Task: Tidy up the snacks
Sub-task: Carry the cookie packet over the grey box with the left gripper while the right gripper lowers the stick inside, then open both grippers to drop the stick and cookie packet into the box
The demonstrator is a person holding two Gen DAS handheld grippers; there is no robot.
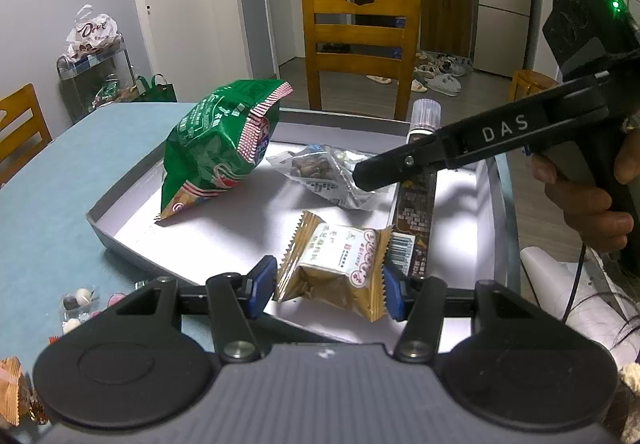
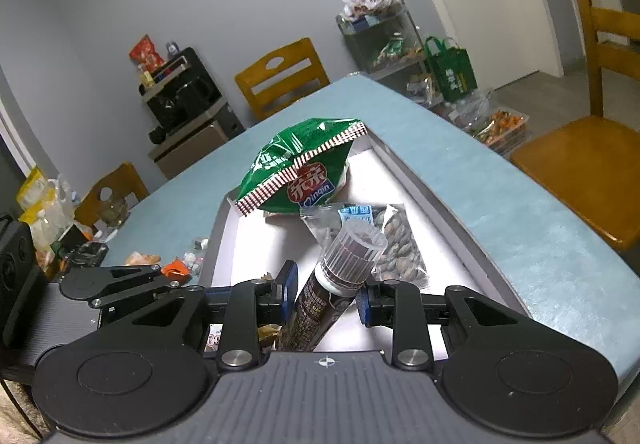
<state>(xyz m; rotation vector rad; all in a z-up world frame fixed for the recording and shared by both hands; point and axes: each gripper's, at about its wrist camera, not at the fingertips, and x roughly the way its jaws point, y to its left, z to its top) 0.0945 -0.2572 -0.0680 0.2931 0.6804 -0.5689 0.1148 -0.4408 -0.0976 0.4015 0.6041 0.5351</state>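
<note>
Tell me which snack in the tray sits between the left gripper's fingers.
The tan square pastry packet, between the left gripper; the green bag lies farther back.

Dim room, tray glare, fisheye warp.

Left tongs (image 1: pixel 329 286) clamp gold snack packet (image 1: pixel 336 268); gray tray (image 1: pixel 132 199) beneath.

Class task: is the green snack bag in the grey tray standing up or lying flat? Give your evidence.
Standing, tilted. The green snack bag rests on its bottom edge in the tray, top seam raised.
</note>
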